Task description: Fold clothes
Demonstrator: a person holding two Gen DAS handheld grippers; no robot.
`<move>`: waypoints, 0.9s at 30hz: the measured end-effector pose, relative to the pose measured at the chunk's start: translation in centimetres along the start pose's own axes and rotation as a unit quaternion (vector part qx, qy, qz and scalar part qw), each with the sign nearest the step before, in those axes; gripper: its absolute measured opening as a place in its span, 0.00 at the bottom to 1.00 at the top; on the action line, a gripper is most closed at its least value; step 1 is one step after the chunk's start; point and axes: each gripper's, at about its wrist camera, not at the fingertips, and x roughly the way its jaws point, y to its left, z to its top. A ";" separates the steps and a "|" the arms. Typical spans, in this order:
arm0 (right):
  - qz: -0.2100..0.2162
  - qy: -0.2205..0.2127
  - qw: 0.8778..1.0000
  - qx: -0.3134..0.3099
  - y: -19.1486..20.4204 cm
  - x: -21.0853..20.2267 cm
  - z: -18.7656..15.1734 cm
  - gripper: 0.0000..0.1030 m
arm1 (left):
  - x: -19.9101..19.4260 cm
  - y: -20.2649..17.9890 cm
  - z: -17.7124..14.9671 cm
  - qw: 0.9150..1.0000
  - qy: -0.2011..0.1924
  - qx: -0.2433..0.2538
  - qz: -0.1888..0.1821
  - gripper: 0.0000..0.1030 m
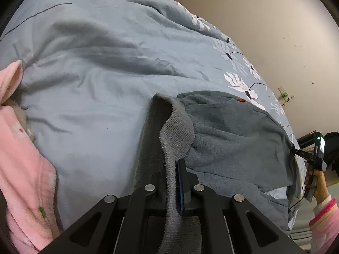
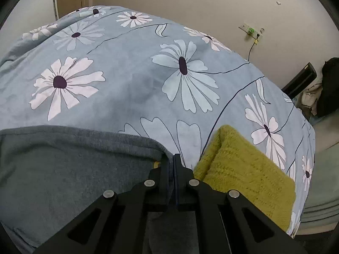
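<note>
Blue floral bedding (image 2: 131, 80) covers the bed on which the work is done, with a bare beige wall (image 1: 264, 31) rising behind it.

Nearest in the left wrist view, the left gripper (image 1: 177, 175) is clenched on a ribbed grey hem of the grey garment (image 1: 233, 139); the cloth runs down between its fingers and drapes toward the camera. From that pinch the garment spreads to the right across the bedding, its long axis running left to right between the two grippers. At the far right end of that span the right gripper (image 1: 305, 154) is seen from outside, gripping the opposite edge, with the person's hand (image 1: 317, 182) and a pink cuff below it.

In the right wrist view the right gripper (image 2: 174, 165) has its fingers pressed together on the garment's corner, and the grey cloth (image 2: 74, 169) lies out to the left of them. Just to the right of the fingers sits a folded yellow-green towel (image 2: 243, 169), close beside the held corner. A pink garment (image 1: 23, 169) lies at the near left of the left view, well apart from the grey one.

Both hands appear to hold one edge stretched between them, so the coming move probably turns on carrying that edge away from the cameras, over the cloth lying beyond, while keeping clear of the towel. Farther off, a wall socket (image 2: 252, 30) with a cable shows on the wall.
</note>
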 end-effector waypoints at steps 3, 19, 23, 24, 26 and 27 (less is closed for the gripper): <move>0.013 -0.019 1.000 -0.001 -1.1 -2.2 -0.5 0.49 | -0.7 -0.2 -0.3 1.000 0.002 -0.009 -0.006 0.10; 0.055 0.007 0.997 -0.053 -3.0 -5.6 -17.3 0.50 | -6.0 -0.5 -3.1 1.000 -0.019 -0.020 0.001 0.37; 0.032 0.003 0.999 -0.024 -2.9 -3.9 -17.9 0.51 | -6.6 -0.2 -3.7 0.999 -0.019 -0.026 0.006 0.41; 0.030 0.002 0.999 -0.019 -2.8 -3.8 -17.9 0.51 | -6.6 -0.1 -3.9 0.999 -0.018 -0.028 0.007 0.41; 0.025 0.002 1.000 -0.013 -2.6 -3.8 -17.9 0.49 | -6.5 0.1 -4.1 0.999 -0.014 -0.032 0.009 0.41; 0.020 0.003 1.000 -0.011 -2.6 -3.8 -17.8 0.39 | -6.4 0.2 -4.2 0.999 -0.012 -0.036 0.009 0.41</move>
